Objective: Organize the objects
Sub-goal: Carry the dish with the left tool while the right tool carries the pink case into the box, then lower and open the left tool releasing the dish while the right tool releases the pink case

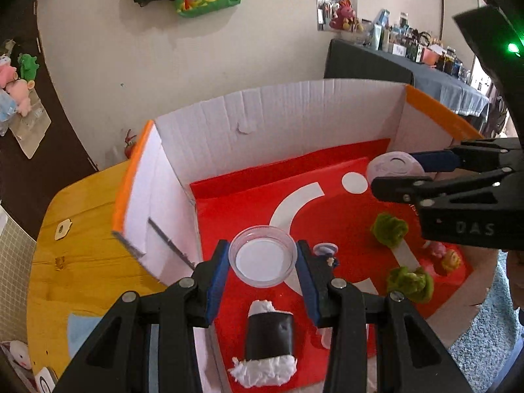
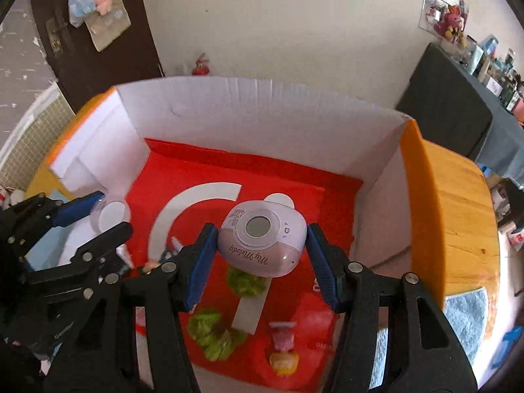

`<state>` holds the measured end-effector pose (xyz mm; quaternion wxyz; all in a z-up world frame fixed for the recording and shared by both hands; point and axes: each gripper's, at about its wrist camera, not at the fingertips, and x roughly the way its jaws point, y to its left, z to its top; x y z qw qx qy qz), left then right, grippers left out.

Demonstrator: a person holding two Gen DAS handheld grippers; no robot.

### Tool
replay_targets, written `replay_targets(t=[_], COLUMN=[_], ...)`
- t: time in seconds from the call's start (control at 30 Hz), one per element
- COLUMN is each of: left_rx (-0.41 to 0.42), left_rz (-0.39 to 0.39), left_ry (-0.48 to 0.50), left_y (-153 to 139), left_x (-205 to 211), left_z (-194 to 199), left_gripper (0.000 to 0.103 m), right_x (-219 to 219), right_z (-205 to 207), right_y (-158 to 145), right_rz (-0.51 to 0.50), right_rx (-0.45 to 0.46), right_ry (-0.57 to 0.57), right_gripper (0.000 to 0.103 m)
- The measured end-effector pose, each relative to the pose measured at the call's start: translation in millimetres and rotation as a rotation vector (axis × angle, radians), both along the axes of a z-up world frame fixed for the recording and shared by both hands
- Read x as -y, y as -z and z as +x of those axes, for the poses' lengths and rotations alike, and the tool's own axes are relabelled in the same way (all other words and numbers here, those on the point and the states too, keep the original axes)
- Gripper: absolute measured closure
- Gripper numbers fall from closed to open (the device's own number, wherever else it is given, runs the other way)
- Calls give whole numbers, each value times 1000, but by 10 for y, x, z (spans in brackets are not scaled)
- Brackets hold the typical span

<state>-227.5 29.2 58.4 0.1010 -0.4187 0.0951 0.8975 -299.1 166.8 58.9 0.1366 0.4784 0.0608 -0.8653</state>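
An open cardboard box (image 1: pixel 278 124) with white walls and a red floor stands on a wooden table; it also shows in the right wrist view (image 2: pixel 262 114). My left gripper (image 1: pixel 262 258) is shut on a clear round lidded cup (image 1: pixel 263 255) and holds it over the box floor; the cup also shows in the right wrist view (image 2: pixel 109 216). My right gripper (image 2: pixel 260 245) is shut on a lilac "My Melody" toy camera (image 2: pixel 262 237) above the box floor, seen in the left wrist view (image 1: pixel 394 163) too.
In the box lie a black-and-white sushi-roll toy (image 1: pixel 268 337), two green fuzzy lettuce toys (image 2: pixel 213 330) (image 2: pixel 247 281) and a small pink-and-yellow doll (image 2: pixel 283 347). The yellow wooden table (image 1: pixel 82 245) surrounds the box. A blue cloth (image 2: pixel 465 321) lies at the right.
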Motion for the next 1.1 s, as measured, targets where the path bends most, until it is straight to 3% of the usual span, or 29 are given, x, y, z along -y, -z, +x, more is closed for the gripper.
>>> replay_targets(t=[0.43,1.1], left_rx=[71,189], left_rz=[-10,13], left_ry=[-24,-42], left_y=[171,307], left_x=[-45,-41], left_z=[-237,-309], left_gripper=[61,61], right_x=[-35,-99], right_z=[-286,-226], right_y=[249,363], right_rz=[13,16], right_rx=[110,208], right_ry=[51,49], right_gripper=[49,49])
